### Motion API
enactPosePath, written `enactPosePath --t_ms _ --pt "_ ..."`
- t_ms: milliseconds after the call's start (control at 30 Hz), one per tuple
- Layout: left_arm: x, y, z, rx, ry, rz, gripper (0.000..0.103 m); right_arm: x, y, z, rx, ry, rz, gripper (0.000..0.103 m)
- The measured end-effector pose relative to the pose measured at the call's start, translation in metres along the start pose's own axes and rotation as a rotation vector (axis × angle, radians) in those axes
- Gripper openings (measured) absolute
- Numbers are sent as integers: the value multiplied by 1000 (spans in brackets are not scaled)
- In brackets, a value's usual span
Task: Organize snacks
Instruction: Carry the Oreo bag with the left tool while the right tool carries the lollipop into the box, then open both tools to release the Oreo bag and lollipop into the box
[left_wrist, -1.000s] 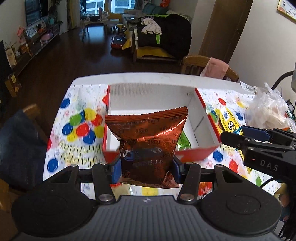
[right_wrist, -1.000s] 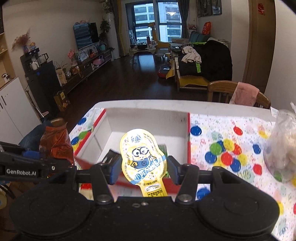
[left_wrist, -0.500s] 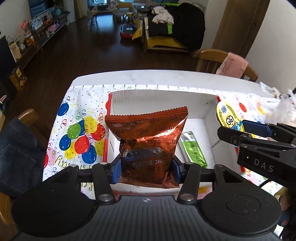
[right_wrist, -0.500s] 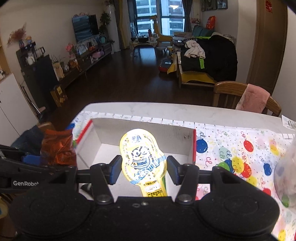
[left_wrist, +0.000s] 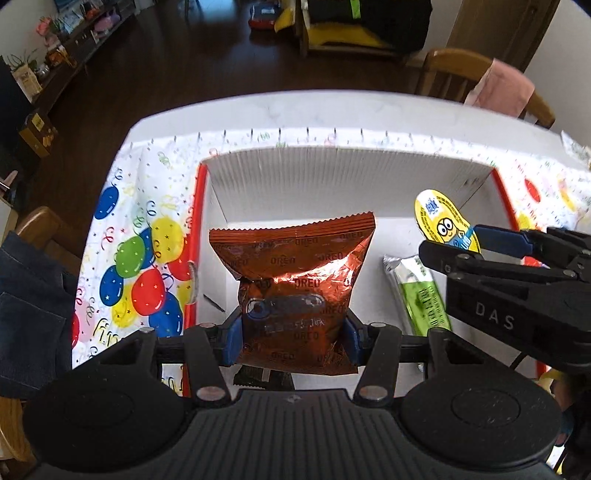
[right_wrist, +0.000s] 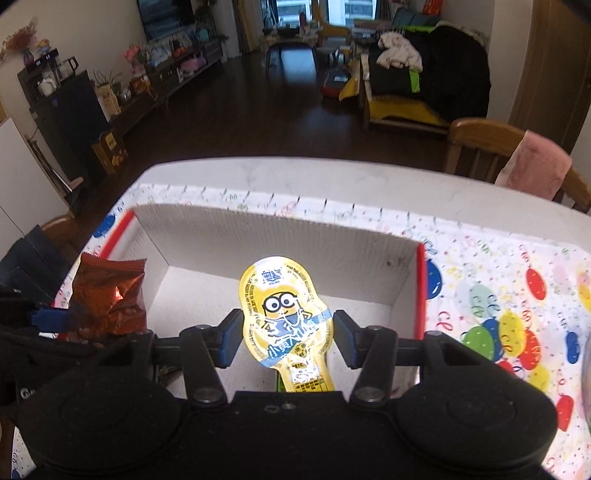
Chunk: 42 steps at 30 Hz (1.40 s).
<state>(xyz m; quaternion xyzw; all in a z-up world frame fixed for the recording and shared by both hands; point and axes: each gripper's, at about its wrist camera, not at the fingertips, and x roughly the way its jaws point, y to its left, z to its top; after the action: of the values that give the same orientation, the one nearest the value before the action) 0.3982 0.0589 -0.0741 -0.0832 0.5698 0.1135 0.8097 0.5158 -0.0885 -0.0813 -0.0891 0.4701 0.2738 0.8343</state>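
Both snacks hang over the open white box (left_wrist: 343, 177), so the step in hand looks like the drop-in. To do it well, each packet should be lowered until it is near the box floor before letting go, the two kept apart so they land side by side and not on the green wrapped bar (left_wrist: 421, 295) already lying inside.

The left gripper (left_wrist: 293, 334) has its fingers closed on the lower part of the copper Oreo bag (left_wrist: 295, 280), pinching it from both sides; the foil is crumpled between the blue pads (left_wrist: 233, 339). The bag stands upright ahead of the fingertips, above the left half of the box, with the balloon-print cloth (left_wrist: 136, 266) on the table off to the left of the fingers. A slow release suits it, since the puffy foil may tip as it falls.

The right gripper (right_wrist: 286, 339) holds the yellow Minion pouch (right_wrist: 284, 306) at its narrowing waist. Its fingers are set fairly wide and appear to touch the pouch edges on both sides, though contact on the right pad is hard to judge. The pouch stands upright ahead of the fingertips, above the right half of the box, the green bar showing just beneath its lower end.
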Motion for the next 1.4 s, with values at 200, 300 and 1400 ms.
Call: enactPosePath --t_ms 200,300,1400 --pt "28 -6 7 30 83 31 52 29 4 -2 -39 68 -11 50" --pt "38 -7 9 37 106 55 52 37 5 -4 -53 92 -6 50" --pt "-1 -1 -13 5 0 -25 60 -15 0 -15 -33 53 16 63"
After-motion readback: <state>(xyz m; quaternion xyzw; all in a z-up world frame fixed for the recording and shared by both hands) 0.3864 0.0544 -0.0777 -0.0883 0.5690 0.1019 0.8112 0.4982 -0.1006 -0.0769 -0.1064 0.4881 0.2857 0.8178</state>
